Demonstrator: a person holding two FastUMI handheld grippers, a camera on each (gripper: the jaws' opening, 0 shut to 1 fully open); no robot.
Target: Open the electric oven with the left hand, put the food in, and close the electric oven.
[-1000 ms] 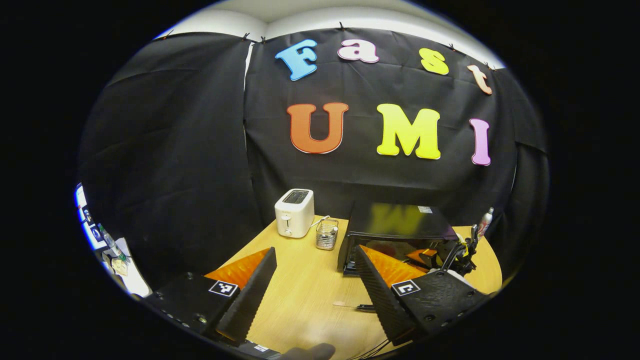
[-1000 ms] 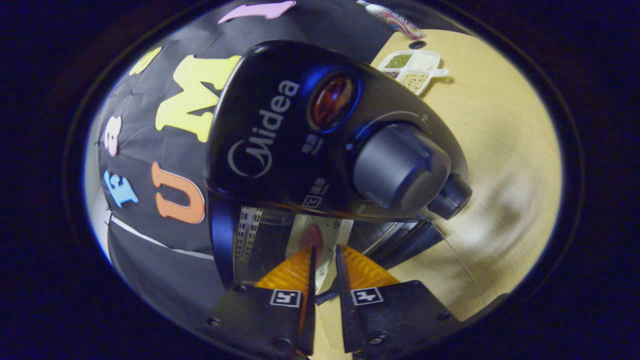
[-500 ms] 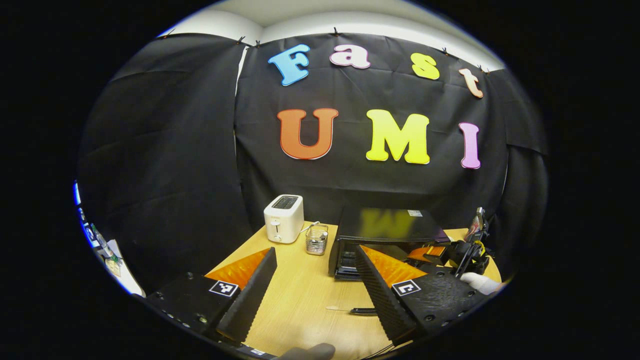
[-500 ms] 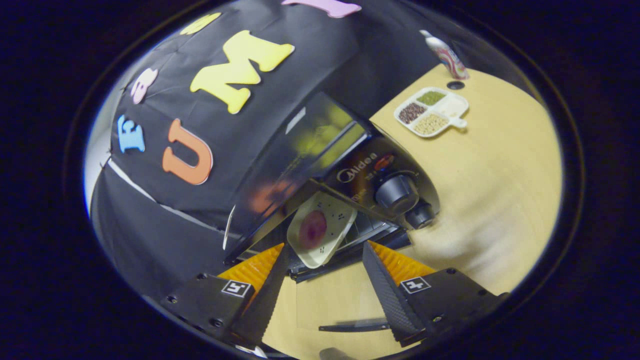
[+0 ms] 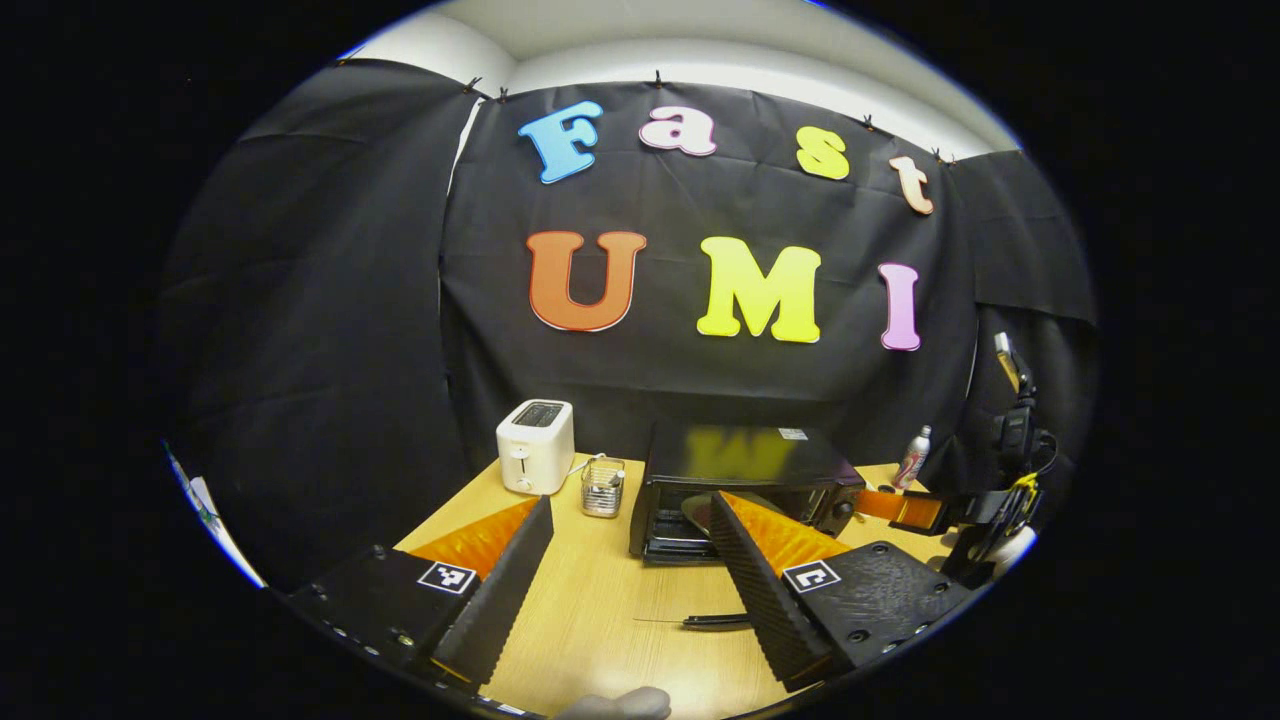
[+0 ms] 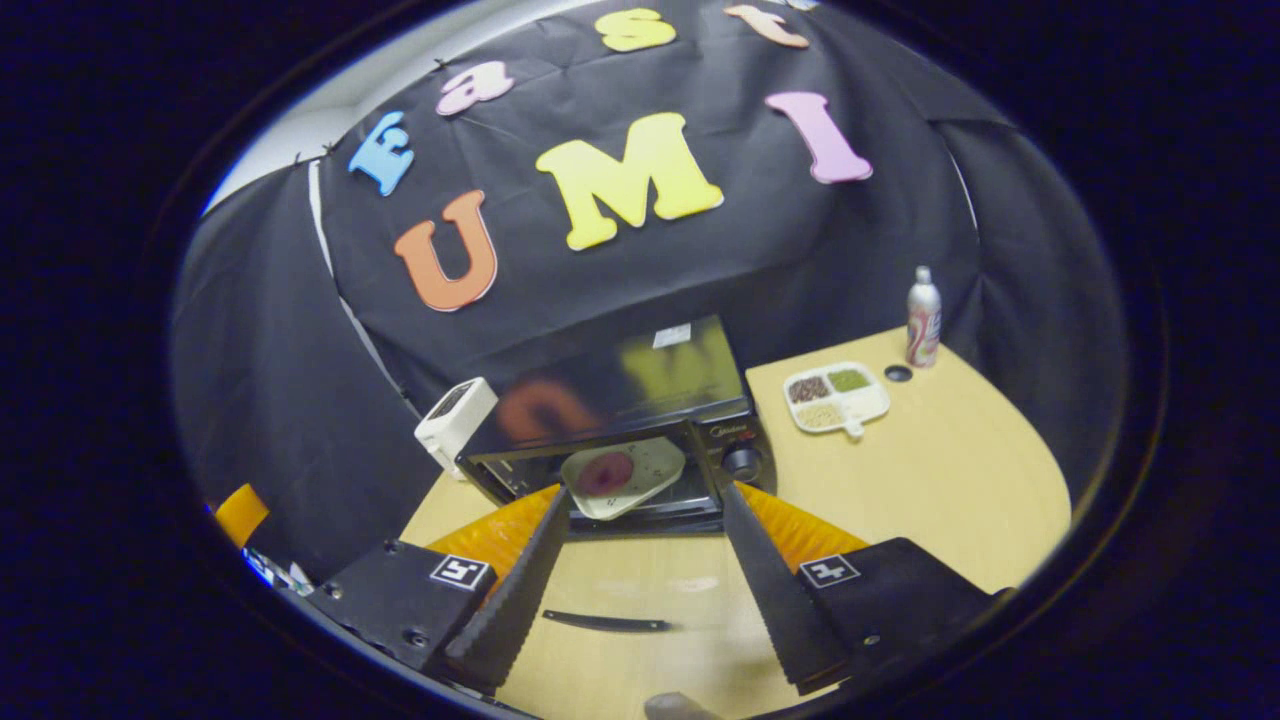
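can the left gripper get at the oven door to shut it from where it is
Probably yes. The left gripper has its jaws open, and only bare table lies between it and the oven, whose door hangs open with the plate inside.

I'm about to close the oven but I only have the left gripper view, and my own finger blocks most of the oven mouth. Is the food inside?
Observer: Yes. In the right gripper view, a white square plate carrying a round reddish piece of food sits inside the black electric oven.
Operator: Is the right gripper out of it?
Observer: The right gripper is wide open, holds nothing, and is back from the oven mouth, over the wooden table.
Operator: Anything beside the oven?
Observer: A white divided tray of beans lies on the table on the oven's knob side, apart from it.
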